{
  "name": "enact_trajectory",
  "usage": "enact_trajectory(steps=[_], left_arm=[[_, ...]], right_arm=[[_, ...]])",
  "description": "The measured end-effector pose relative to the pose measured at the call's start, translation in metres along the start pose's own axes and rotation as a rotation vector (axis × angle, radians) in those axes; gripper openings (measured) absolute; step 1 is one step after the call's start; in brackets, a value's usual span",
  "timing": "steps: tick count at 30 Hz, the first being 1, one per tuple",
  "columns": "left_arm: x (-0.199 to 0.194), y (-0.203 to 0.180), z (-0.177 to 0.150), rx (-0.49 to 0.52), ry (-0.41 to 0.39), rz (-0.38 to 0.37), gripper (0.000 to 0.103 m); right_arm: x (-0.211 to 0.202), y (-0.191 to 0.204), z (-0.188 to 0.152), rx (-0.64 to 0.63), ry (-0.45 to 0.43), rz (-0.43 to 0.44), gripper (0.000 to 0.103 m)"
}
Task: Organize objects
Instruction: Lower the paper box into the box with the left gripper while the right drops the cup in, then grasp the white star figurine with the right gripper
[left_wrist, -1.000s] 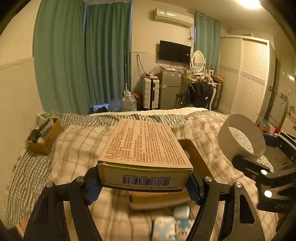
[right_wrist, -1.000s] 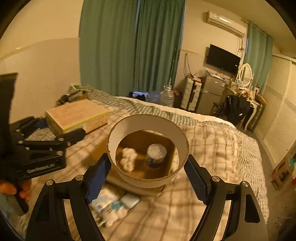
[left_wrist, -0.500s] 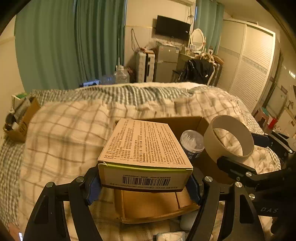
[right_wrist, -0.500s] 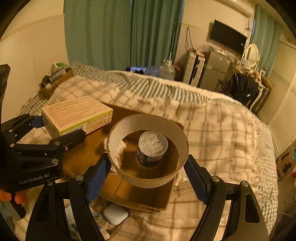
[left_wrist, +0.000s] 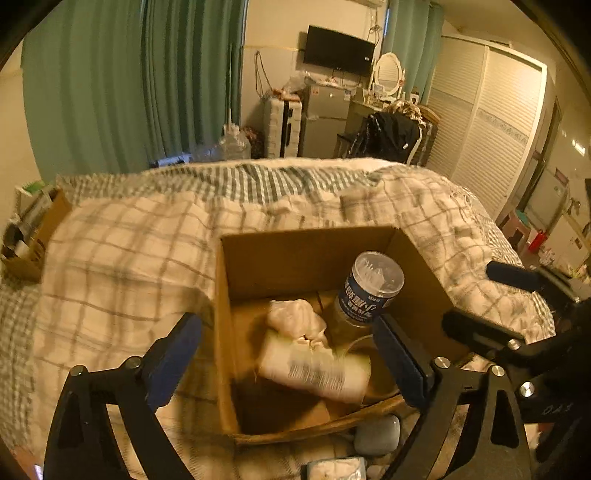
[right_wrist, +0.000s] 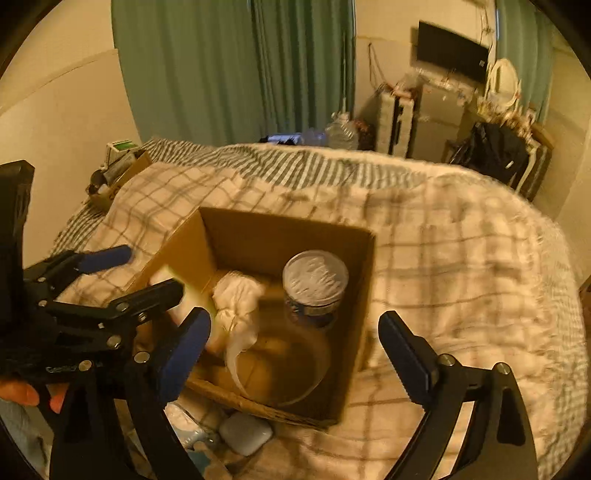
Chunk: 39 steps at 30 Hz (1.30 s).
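Both claws spread, empty: left gripper (left_wrist: 288, 354), right gripper (right_wrist: 295, 343) over cardboard box (left_wrist: 310, 247); printed carton (left_wrist: 314, 369), jar (left_wrist: 369, 291) inside

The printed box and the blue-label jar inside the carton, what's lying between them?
A crumpled white wad lies between the printed box and the jar, clearest in the left wrist view.

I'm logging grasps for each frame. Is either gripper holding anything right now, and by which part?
Nothing is held. The left gripper and right gripper are both open above the cardboard box; the printed carton and ring lie inside it.
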<state>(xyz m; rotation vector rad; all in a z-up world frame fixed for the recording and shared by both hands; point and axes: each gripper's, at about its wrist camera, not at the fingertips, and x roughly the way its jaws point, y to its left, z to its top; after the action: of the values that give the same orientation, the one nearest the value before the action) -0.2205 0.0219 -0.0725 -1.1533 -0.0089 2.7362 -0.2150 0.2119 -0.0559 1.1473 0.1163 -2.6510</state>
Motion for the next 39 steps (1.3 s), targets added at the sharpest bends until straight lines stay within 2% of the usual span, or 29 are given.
enact_trajectory(steps=[7,13,21,26,30,33,36,39], left_arm=[[-0.054,-0.008,0.001,0.054,-0.041,0.047,0.101],[-0.093,-0.009,-0.01,0.051,-0.042,0.039,0.103],[-0.122,-0.008,-0.037,0.05,-0.026,0.071,0.103],[-0.117,-0.001,-0.07,0.011,0.013,0.078,0.103],[-0.102,0.002,-0.098,-0.018,0.052,0.097,0.103],[-0.091,0.008,-0.117,-0.044,0.071,0.141,0.103],[-0.085,0.014,-0.132,-0.062,0.068,0.165,0.103],[-0.078,0.014,-0.142,-0.028,0.082,0.205,0.103]], right_arm=[[-0.071,0.01,0.001,-0.044,-0.078,-0.065,0.093],[-0.127,0.021,-0.004,-0.052,-0.134,-0.088,0.093],[-0.168,0.031,-0.027,-0.065,-0.154,-0.137,0.095],[-0.158,0.04,-0.056,-0.055,-0.115,-0.12,0.095],[-0.122,0.05,-0.082,-0.063,-0.043,-0.126,0.095],[-0.09,0.055,-0.1,-0.064,0.02,-0.136,0.095],[-0.062,0.064,-0.112,-0.085,0.083,-0.1,0.095],[-0.039,0.071,-0.122,-0.112,0.163,-0.064,0.095]])
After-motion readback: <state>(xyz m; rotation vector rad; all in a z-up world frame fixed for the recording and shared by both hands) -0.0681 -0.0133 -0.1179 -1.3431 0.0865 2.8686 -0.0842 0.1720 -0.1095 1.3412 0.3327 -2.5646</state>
